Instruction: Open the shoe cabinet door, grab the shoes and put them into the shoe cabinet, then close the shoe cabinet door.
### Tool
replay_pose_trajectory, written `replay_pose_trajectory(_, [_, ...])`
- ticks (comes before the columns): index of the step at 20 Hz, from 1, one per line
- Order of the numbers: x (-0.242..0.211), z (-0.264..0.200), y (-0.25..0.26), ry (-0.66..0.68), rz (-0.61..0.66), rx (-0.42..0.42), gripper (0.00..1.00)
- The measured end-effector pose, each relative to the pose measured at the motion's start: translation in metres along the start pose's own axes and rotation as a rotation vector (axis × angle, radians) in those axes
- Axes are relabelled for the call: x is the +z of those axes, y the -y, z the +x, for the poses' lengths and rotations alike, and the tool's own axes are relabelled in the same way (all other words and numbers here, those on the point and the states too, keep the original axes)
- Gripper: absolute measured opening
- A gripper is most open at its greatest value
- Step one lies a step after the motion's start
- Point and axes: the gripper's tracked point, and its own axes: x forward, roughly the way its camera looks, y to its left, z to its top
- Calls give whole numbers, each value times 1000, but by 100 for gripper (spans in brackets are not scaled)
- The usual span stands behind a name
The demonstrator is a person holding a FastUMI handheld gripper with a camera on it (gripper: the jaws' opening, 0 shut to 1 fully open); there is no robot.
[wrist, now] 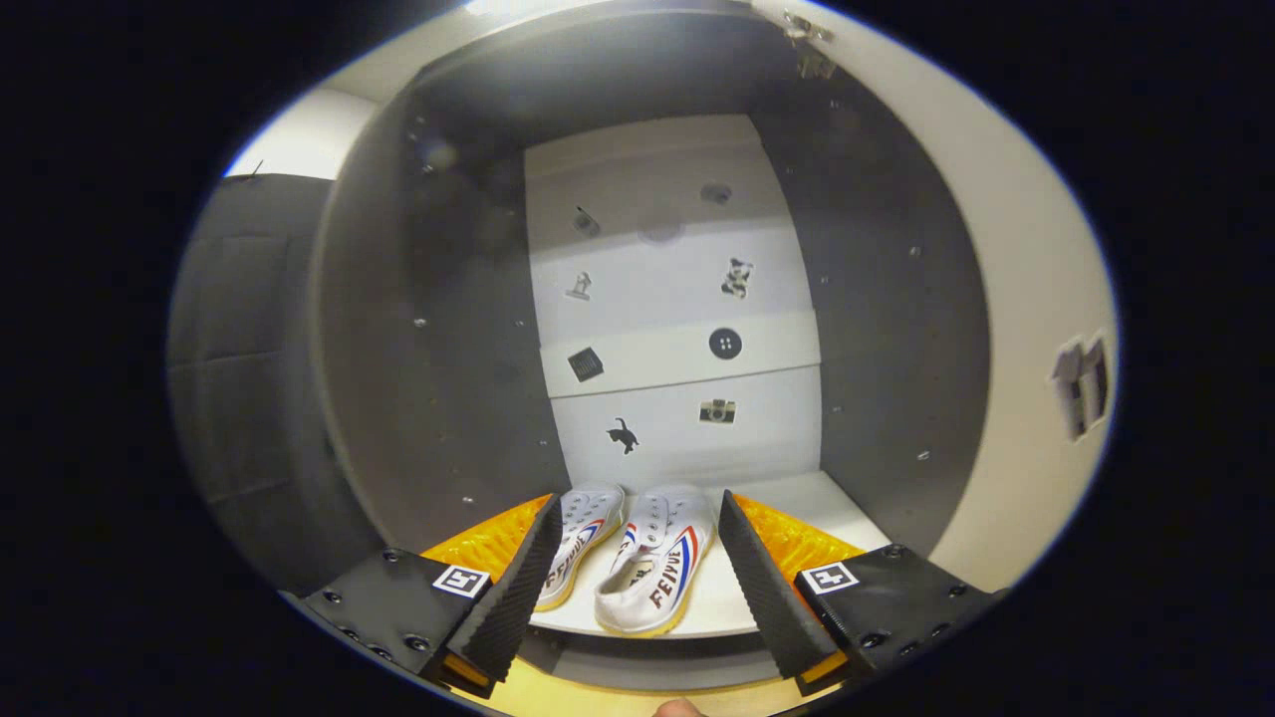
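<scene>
A pair of white canvas shoes (637, 563) with red and blue stripes stands side by side on the white bottom shelf (797, 503) inside the open shoe cabinet. My gripper (637, 583) is open, its ribbed black fingers (518, 588) spread to either side of the pair, just in front of the shelf's edge and not touching the shoes. The cabinet's grey left wall (438, 329) and right wall (877, 299) frame a white back panel (667, 299) dotted with small stickers. The open door (1036, 329) stands to the right, its inner face white, with a hinge (809, 45) at its top.
A dark padded panel (239, 368) stands left of the cabinet. Pale wooden floor (598, 702) shows below the shelf front. A fingertip (680, 708) peeks in at the very bottom between the fingers.
</scene>
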Motion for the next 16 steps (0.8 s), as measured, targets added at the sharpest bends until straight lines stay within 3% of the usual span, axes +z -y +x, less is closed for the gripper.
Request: replay_pose_trajectory(16, [23,-228,-5,43,-51,52,97])
